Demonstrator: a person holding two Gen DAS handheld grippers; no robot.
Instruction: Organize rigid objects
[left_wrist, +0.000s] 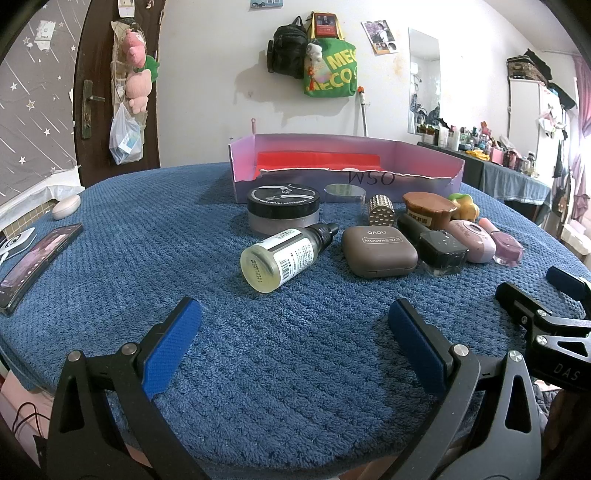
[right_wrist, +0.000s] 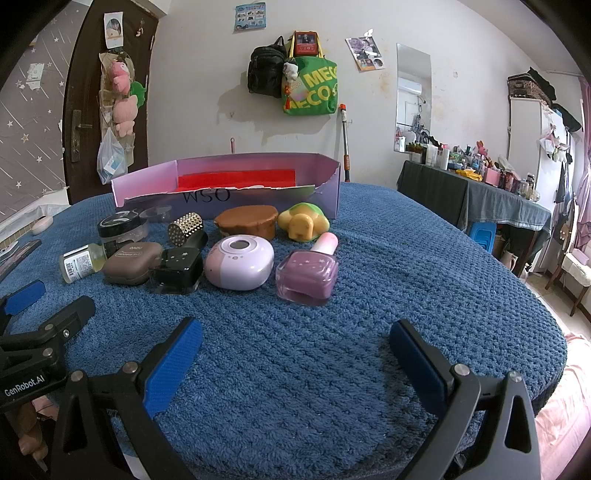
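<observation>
A: Claws first?
B: Left claw (left_wrist: 295, 347) spread wide, nothing in it, low over the blue towel-covered tabletop (left_wrist: 258, 369) near its front edge. Right claw (right_wrist: 295, 365) same: released, empty, just beside the left one.

A: Nearest items?
B: Dropper bottle (left_wrist: 284, 254) on its side, base toward the front edge. Right of it a brown eye-shadow case (left_wrist: 378, 251), black square bottle (left_wrist: 443, 254), lilac round case (right_wrist: 239, 266), then purple nail polish (right_wrist: 308, 275) w/ pink cap, closest to the right claw.

A: Behind that row?
B: Black-lidded jar (left_wrist: 283, 210), studded gold cylinder (left_wrist: 380, 209), brown lidded tub (right_wrist: 246, 221), yellow-green turtle toy (right_wrist: 303, 221).

A: And the box?
B: Open purple box (left_wrist: 424, 155), red liner, toward the far edge, behind everything. Nothing visible inside it.
</observation>
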